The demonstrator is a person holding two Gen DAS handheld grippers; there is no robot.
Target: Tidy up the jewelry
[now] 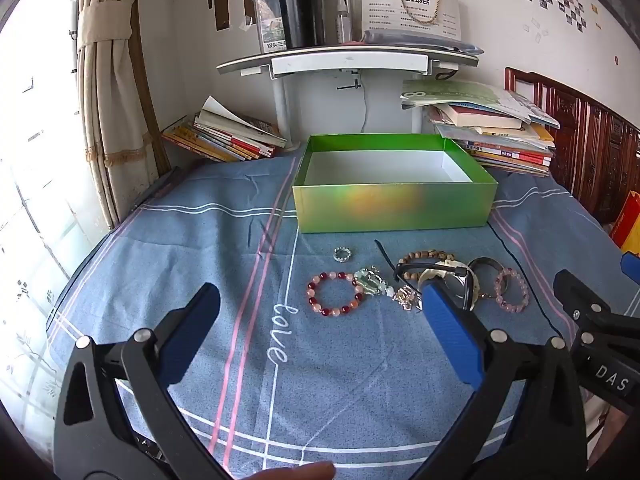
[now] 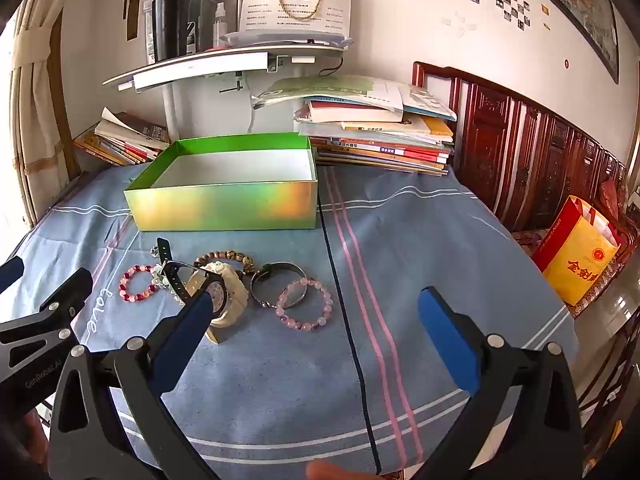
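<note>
An open green box (image 1: 394,205) (image 2: 224,204) stands empty on the blue cloth. In front of it lie a silver ring (image 1: 342,254), a red and pink bead bracelet (image 1: 335,293) (image 2: 137,283), a pale green bracelet (image 1: 370,280), a brown bead bracelet (image 1: 426,257) (image 2: 224,258), a watch (image 2: 222,296), a metal bangle (image 2: 278,282) and a pink bead bracelet (image 1: 512,290) (image 2: 304,305). My left gripper (image 1: 320,312) is open, above the cloth short of the red bracelet. My right gripper (image 2: 316,312) is open, short of the pink bracelet.
Stacks of books (image 1: 224,136) (image 2: 380,136) lie behind the box on both sides. A white raised shelf (image 1: 348,60) holds a black tumbler (image 1: 300,8). A wooden headboard (image 2: 520,152) and a yellow bag (image 2: 580,260) are at the right.
</note>
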